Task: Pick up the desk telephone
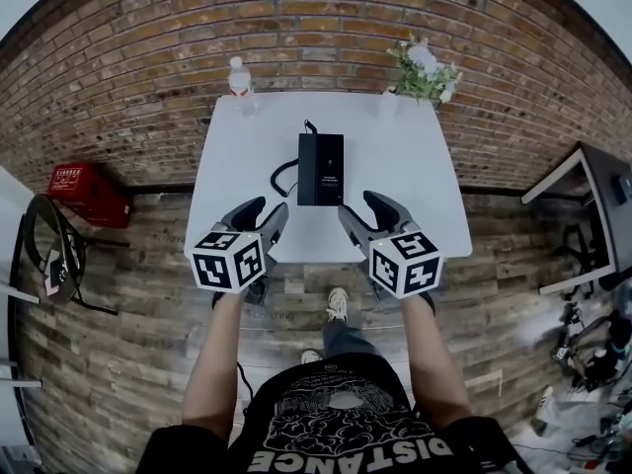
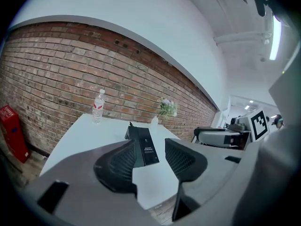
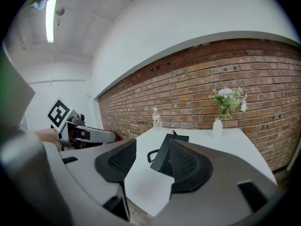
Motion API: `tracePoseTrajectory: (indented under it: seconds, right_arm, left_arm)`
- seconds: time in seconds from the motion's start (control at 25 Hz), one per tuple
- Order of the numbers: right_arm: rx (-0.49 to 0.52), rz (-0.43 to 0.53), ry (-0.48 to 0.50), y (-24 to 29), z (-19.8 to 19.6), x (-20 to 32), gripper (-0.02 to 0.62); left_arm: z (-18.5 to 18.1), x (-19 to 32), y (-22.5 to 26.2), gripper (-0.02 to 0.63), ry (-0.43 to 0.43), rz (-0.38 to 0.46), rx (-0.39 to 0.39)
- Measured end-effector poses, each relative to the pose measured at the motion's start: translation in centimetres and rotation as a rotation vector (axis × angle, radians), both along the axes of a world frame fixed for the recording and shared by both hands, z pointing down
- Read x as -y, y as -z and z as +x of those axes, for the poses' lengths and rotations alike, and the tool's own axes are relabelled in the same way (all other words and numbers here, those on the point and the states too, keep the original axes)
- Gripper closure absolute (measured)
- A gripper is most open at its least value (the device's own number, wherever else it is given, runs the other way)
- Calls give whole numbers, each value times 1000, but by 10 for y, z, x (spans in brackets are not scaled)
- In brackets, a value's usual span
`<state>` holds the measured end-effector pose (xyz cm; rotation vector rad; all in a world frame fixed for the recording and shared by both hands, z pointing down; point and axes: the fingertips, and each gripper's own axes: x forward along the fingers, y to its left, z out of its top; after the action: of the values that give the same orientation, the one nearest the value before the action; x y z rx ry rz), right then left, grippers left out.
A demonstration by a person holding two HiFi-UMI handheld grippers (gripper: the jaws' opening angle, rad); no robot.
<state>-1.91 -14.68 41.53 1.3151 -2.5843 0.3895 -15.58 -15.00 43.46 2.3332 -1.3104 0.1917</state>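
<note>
A black desk telephone [image 1: 321, 169] lies flat in the middle of the white table [image 1: 415, 196], and its coiled cord [image 1: 281, 178] loops off its left side. My left gripper [image 1: 265, 213] hovers at the table's near edge, just left of the phone's near end, open with nothing between its jaws. My right gripper [image 1: 363, 212] mirrors it on the right, also open and empty. In the left gripper view the phone [image 2: 146, 147] shows beyond the gap of the left gripper [image 2: 150, 157]. In the right gripper view the phone [image 3: 164, 158] lies partly behind the right-hand jaw of the right gripper [image 3: 153, 163].
A water bottle [image 1: 239, 77] stands at the table's far left corner and a white vase of flowers [image 1: 425, 67] at the far right, against a brick wall. A red crate [image 1: 87, 191] sits on the floor to the left. Another desk [image 1: 592, 205] stands to the right.
</note>
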Motion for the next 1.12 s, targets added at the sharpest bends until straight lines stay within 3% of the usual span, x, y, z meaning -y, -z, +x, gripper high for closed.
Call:
tracePoseTrajectory:
  seconds: [0.36, 0.8, 1.12]
  right_arm:
    - [4, -66, 23, -33, 6, 57, 385]
    - [68, -248, 68, -96, 12, 128, 364]
    - [125, -401, 140, -142, 8, 156, 345]
  left_arm:
    - [15, 62, -29, 405, -46, -63, -32]
    - [39, 139, -90, 371, -111, -255, -140]
    - [54, 171, -124, 367, -165, -355, -163]
